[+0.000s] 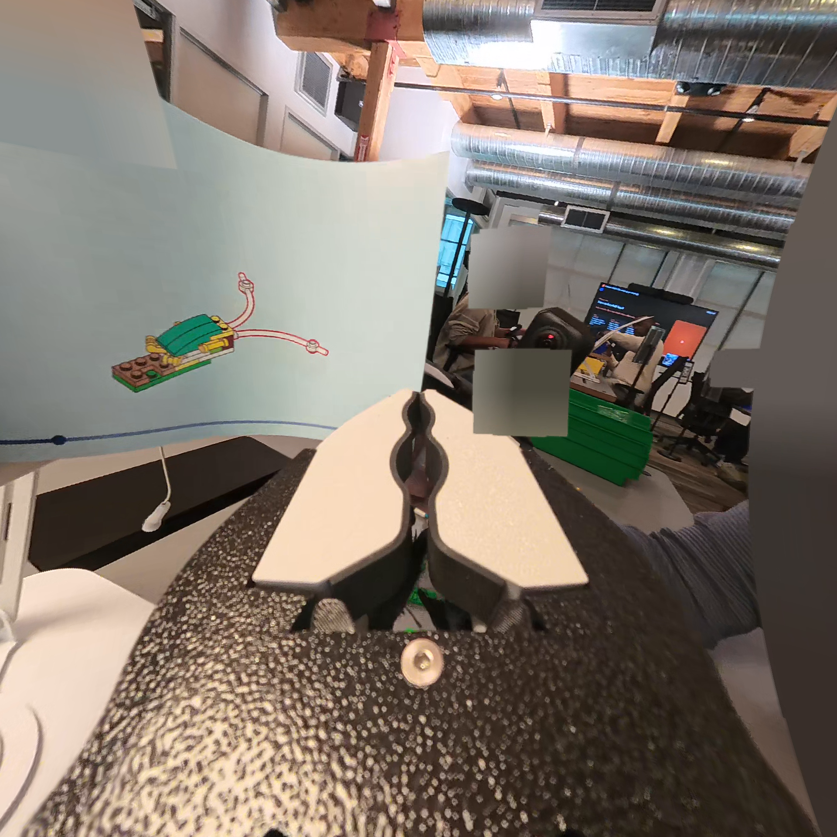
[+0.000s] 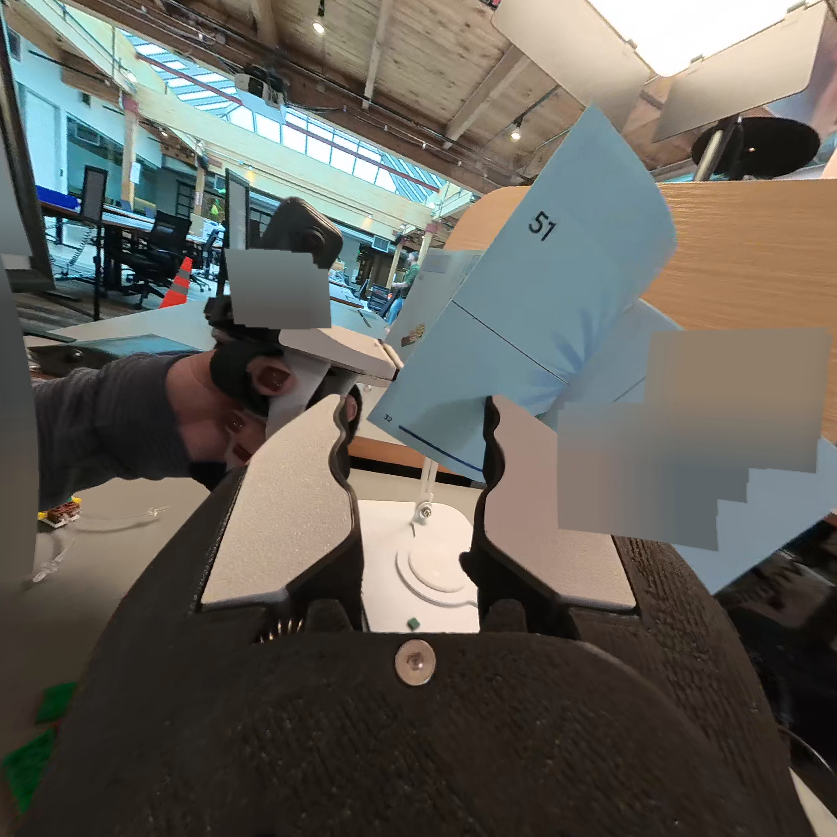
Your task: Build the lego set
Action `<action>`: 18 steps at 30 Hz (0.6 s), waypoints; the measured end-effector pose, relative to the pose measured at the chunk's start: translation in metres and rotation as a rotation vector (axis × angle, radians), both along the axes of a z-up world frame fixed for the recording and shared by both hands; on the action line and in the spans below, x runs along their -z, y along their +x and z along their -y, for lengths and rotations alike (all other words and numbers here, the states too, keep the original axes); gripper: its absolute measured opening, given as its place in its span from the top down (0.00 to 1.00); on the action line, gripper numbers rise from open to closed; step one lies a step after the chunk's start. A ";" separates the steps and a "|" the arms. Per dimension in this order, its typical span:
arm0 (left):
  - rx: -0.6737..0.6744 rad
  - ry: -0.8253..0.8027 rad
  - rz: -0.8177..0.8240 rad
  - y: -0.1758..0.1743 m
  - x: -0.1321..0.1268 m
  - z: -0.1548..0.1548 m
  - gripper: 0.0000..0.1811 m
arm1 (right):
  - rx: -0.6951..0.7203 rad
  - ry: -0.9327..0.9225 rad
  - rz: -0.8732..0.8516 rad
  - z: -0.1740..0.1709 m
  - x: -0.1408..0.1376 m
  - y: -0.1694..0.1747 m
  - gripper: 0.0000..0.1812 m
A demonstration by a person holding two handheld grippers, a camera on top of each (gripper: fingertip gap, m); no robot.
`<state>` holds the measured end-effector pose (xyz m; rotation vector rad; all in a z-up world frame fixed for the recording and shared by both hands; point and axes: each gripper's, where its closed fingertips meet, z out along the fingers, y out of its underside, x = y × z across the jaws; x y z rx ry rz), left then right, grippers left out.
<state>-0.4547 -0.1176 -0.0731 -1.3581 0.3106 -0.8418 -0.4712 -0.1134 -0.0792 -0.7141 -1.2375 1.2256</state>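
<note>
Step in hand looks like checking the instruction booklet (image 1: 253, 290), not placing parts. Left gripper (image 1: 419, 398) has its jaws pressed together at the tips; can't tell if anything sits between them, prob nothing. Booklet page stands upright just beyond and left of it, showing a drawing of a small brown/green build w/ two thin curved tubes.

Right gripper (image 2: 412, 435) has jaws spread wide, holding nothing. Booklet (image 2: 534, 326) is right in front of its tips, lower edge of the page near the right finger (image 2: 521, 480); can't tell if touching. Below, a white lamp base (image 2: 435, 566) w/ a tiny green piece (image 2: 412, 623) on it.

Actual lego: small brown/yellow sub-assembly (image 2: 61, 514) on the surface far left in the right wrist view, under the person's sleeve, w/ clear tube parts (image 2: 117, 521) lying just beside it. Green pieces (image 2: 31, 747) at the bottom left edge.

Judgement: early-mid build, page step adds the tubes. Next move needs both grippers brought down to the surface, one pinching the sub-assembly steady, the other picking a tube by its end. Tubes are thin and clear, so easy to mis-grip or flick away
</note>
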 end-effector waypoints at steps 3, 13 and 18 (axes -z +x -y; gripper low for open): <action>0.035 -0.010 0.020 0.003 0.001 0.000 1.00 | -0.018 -0.007 -0.005 0.003 -0.001 0.000 0.69; 0.123 -0.011 0.148 0.006 -0.003 0.003 1.00 | -0.043 -0.028 -0.006 0.004 0.001 0.000 0.69; 0.154 -0.039 0.187 0.006 0.001 0.000 1.00 | -0.040 -0.057 -0.002 -0.001 0.001 0.000 0.71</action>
